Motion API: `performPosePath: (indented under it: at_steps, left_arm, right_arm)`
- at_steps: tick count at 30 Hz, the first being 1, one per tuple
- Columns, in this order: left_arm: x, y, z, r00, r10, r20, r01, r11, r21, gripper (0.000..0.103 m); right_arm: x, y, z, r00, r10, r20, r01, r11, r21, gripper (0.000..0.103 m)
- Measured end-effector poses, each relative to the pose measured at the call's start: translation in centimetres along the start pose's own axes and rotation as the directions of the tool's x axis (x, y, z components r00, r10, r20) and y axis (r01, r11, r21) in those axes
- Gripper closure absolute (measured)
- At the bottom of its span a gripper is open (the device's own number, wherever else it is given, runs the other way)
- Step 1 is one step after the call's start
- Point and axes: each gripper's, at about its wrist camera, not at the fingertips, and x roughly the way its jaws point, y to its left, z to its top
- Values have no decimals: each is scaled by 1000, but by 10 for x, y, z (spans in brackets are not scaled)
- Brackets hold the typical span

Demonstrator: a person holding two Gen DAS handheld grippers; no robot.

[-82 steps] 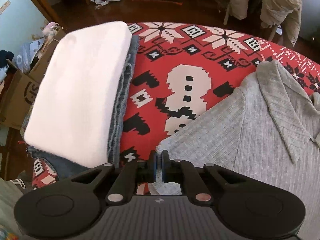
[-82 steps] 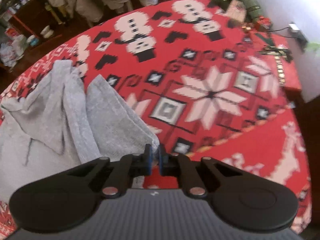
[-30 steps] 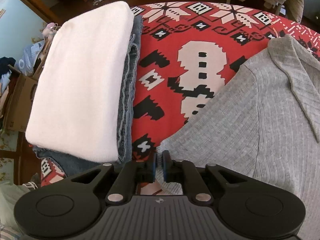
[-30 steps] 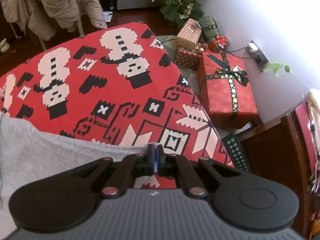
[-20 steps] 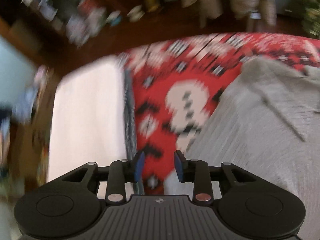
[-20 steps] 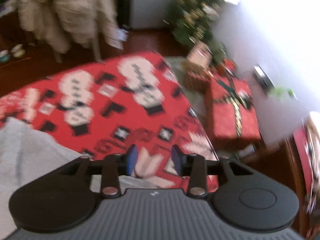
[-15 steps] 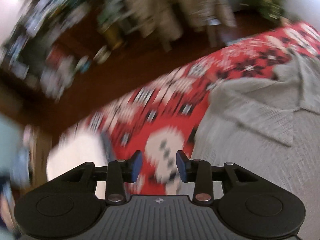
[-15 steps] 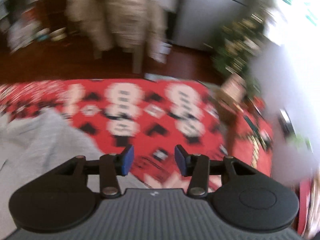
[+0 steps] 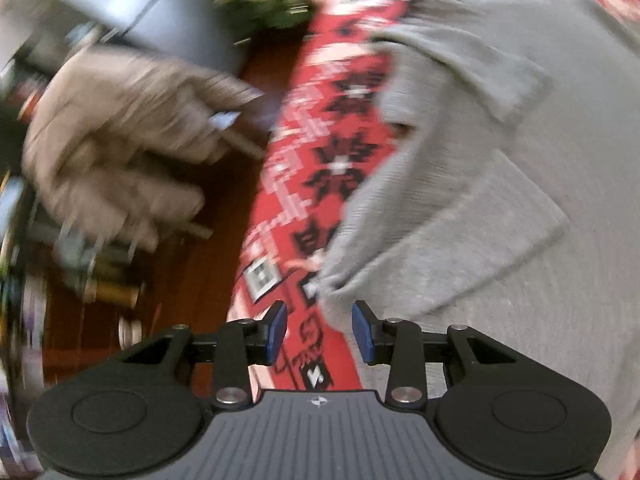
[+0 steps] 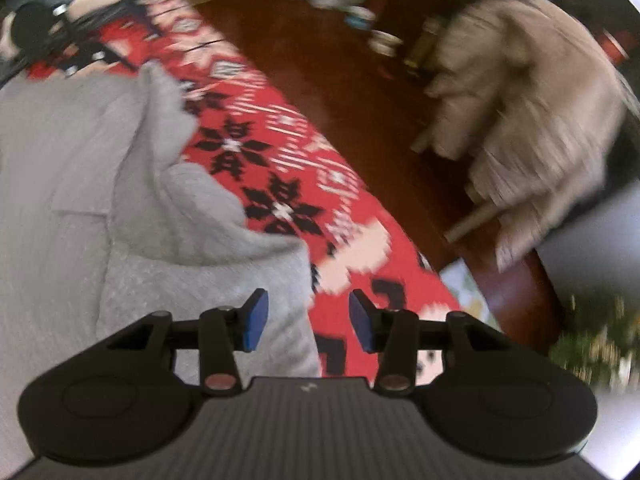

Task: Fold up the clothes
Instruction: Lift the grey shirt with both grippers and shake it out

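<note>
I see the grey top [image 9: 500,184] spread on the red cloth [image 9: 320,152], its near edge reaching the cloth's floor-side border. Both my grippers hang released, nothing between the jaws: left gripper [image 9: 319,334] over that edge, right gripper [image 10: 307,322] over a corner of the top. With the blur, I could pinch cloth with the knit, or one layer only. No writing is legible.

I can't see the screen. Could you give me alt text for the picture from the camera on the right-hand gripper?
A black two-finger right gripper with blue pads, jaws open and holding nothing, hangs over the edge of a grey ribbed knit garment lying on a red, white and black snowflake-patterned cloth. Beyond lie a dark wooden floor and a beige coat draped over something; the picture is motion-blurred.
</note>
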Motion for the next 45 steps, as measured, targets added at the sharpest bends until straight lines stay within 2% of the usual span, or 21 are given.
performPosePath:
  at_steps: [3,6,9,13,15,16,17,18,20,22,25,29,34,36,41,43,45]
  left_arm:
    - [3,-5,0,1000,-16,13,14,993,121,66]
    - [8,-6,0,1000,-25,18,20,976,215,66]
    - [13,-8,3,999,-49,9,44,956,289,66]
    - [15,-14,3,997,-78,15,64,905,421,66]
    - [17,-15,5,996,-92,9,78,889,451,66]
    - [18,-15,5,995,-97,2,85,885,458,67]
    - [20,-14,6,995,-101,-4,91,881,464,67]
    - [20,-14,6,995,-103,-10,95,878,470,77]
    - [18,-14,7,995,-100,-21,98,874,477,92]
    - [13,-13,9,994,-106,-23,104,877,470,93]
    - [-6,-11,14,989,-144,-28,142,897,419,94]
    - [-41,-15,19,973,-230,-32,226,911,346,94]
    - [-90,-31,18,931,-363,-39,356,881,313,94]
    - [-106,-39,21,903,-427,-43,420,861,288,94]
    - [-140,-69,25,819,-569,-69,566,782,261,94]
    - [-152,-79,26,770,-633,-79,630,736,247,94]
    - [-162,-87,27,717,-692,-91,691,686,229,94]
  right_arm:
    - [15,-3,15,999,48,-19,-50,990,-129,54]
    - [26,-8,24,991,111,-72,-125,962,-243,54]
    - [36,-10,30,979,158,-130,-195,914,-357,55]
    - [48,-1,32,965,167,-201,-246,839,-486,55]
    - [53,3,34,959,172,-226,-268,815,-515,59]
    - [54,5,35,956,176,-237,-278,806,-522,71]
    - [55,6,35,954,176,-243,-282,803,-526,79]
    - [56,8,35,953,176,-249,-286,799,-529,80]
    - [53,12,33,957,158,-242,-267,804,-532,84]
    - [47,15,31,964,143,-225,-241,828,-506,88]
    - [30,19,28,974,123,-189,-197,872,-448,92]
    - [-2,32,16,978,131,-159,-183,910,-372,93]
    - [-45,61,-6,964,204,-171,-247,924,-291,94]
    - [-62,73,-15,946,265,-186,-304,925,-229,94]
    - [-98,104,-29,877,434,-208,-459,884,-89,94]
    - [-110,117,-34,840,499,-215,-517,855,-35,95]
    - [-118,128,-39,791,569,-226,-583,812,4,95]
